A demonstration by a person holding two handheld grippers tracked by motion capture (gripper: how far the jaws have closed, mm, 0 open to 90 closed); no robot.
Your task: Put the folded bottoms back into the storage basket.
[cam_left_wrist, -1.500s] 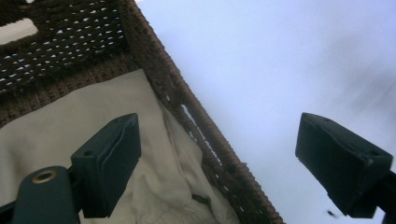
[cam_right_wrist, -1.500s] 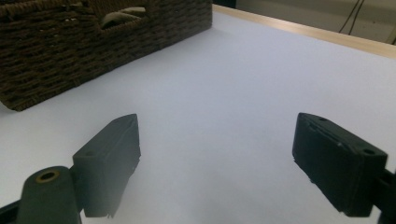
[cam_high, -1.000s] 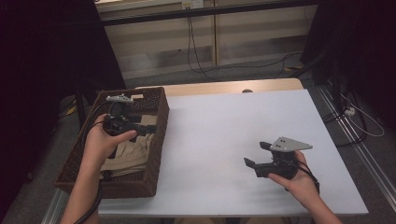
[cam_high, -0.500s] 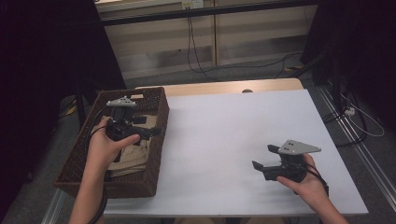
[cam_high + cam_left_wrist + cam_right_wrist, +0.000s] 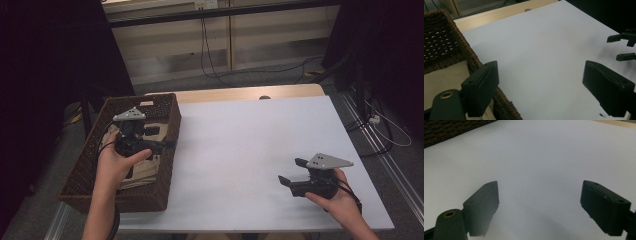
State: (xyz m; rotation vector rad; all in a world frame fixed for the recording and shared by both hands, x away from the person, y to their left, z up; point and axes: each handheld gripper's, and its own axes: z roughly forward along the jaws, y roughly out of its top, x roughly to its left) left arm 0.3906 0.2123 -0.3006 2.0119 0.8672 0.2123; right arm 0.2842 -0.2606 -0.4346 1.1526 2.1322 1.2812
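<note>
A dark woven basket sits at the table's left edge with tan folded material inside. My left gripper hovers over the basket's right side, jaws pointing right across the rim. In the left gripper view it stands open and empty, with the basket rim and the tan material below its left jaw. My right gripper is held low over the white table top near the front right, jaws pointing left. In the right gripper view it is open with nothing between its jaws.
The right gripper shows far off in the left gripper view. The basket's side lies far off in the right gripper view. A wooden strip runs along the table's far edge. Cables lie on the floor beyond.
The right gripper has drifted right and toward the table's front edge. The left gripper has shifted slightly nearer over the basket. Both stay open.
</note>
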